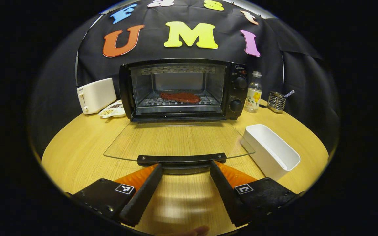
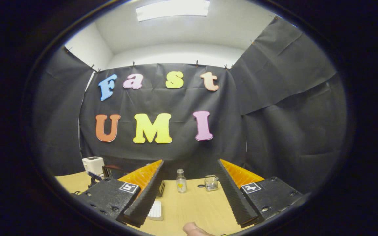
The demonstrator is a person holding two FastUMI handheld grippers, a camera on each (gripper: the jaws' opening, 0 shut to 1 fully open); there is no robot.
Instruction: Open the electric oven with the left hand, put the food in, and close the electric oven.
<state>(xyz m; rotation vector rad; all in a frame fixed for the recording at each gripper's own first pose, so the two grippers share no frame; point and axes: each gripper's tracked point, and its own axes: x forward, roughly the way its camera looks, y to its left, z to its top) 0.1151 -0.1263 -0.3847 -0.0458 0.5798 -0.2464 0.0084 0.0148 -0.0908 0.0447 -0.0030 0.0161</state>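
Oven (image 1: 182, 90) at table's (image 1: 77, 157) back edge, door (image 1: 179, 141) down flat | steak (image 1: 180, 97) on rack inside | left gripper (image 1: 185, 167) spread at door handle (image 1: 181, 159), not gripping | right gripper (image 2: 190, 186) spread, raised, holding nothing | tray (image 1: 271, 150) near right edge

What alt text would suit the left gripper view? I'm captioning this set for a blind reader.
An electric oven stands open on a wooden table, its glass door folded flat and a piece of red meat on the rack inside. The left tongs are open just in front of the door's handle. A white tray lies to the right, a toaster to the left.
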